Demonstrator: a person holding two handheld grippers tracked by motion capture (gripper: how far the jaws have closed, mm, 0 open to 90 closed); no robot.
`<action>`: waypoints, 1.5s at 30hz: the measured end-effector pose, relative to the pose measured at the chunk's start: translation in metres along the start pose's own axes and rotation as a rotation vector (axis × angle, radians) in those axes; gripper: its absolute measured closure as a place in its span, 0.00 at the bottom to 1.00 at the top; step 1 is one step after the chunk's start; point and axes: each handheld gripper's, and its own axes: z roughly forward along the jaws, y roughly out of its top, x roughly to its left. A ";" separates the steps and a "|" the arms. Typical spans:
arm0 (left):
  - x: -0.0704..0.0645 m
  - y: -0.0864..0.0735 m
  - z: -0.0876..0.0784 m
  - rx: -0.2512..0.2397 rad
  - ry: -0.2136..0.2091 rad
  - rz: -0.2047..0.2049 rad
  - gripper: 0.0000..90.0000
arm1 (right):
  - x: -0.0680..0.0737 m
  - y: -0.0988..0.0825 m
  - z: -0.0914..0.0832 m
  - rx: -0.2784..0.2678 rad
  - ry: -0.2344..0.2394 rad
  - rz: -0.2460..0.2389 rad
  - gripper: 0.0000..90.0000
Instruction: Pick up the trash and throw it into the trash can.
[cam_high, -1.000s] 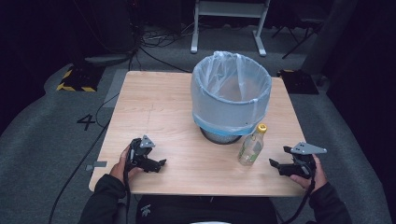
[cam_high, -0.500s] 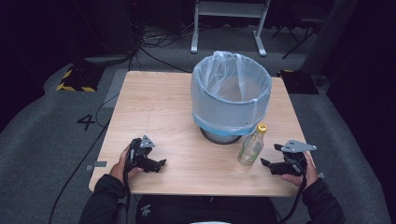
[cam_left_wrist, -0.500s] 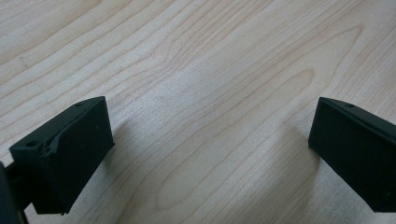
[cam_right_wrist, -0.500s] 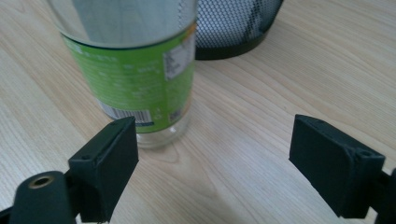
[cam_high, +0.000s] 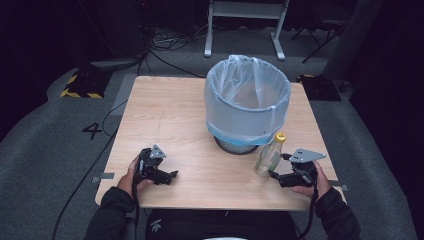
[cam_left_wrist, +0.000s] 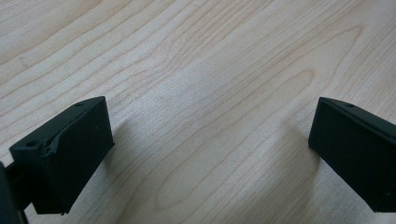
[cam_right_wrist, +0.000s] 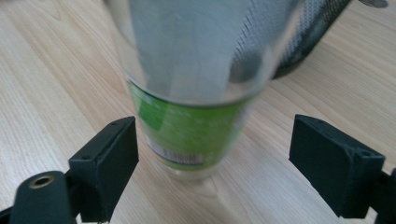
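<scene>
A clear plastic bottle (cam_high: 268, 156) with a yellow cap and a green label stands upright on the wooden table (cam_high: 170, 115), just in front of the bin. My right gripper (cam_high: 274, 176) is open and sits close to the bottle's right side, low near its base. In the right gripper view the bottle (cam_right_wrist: 196, 88) stands between the two spread jaws, a gap on each side, with my right gripper (cam_right_wrist: 212, 161) touching nothing. My left gripper (cam_high: 171, 176) rests open near the table's front left, and my left gripper (cam_left_wrist: 210, 154) has bare wood between its jaws.
A wire-mesh bin (cam_high: 247, 102) lined with a pale blue plastic bag stands at the table's centre right, right behind the bottle. Its dark mesh base (cam_right_wrist: 303, 37) shows behind the bottle. Cables and a white stand (cam_high: 245, 22) lie on the floor beyond the table.
My right gripper has slid left toward the bottle until its open jaws flank the bottle's base. The left gripper has stayed where it was.
</scene>
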 end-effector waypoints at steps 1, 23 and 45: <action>0.000 0.000 0.000 0.000 0.002 0.001 0.00 | 0.001 0.002 0.001 -0.003 0.004 0.001 0.17; 0.000 0.000 0.000 0.000 0.000 0.000 0.00 | 0.006 0.020 0.026 -0.033 0.027 0.025 0.18; 0.000 0.000 0.000 0.000 0.003 0.002 0.00 | 0.002 0.013 0.020 -0.088 -0.007 0.056 0.31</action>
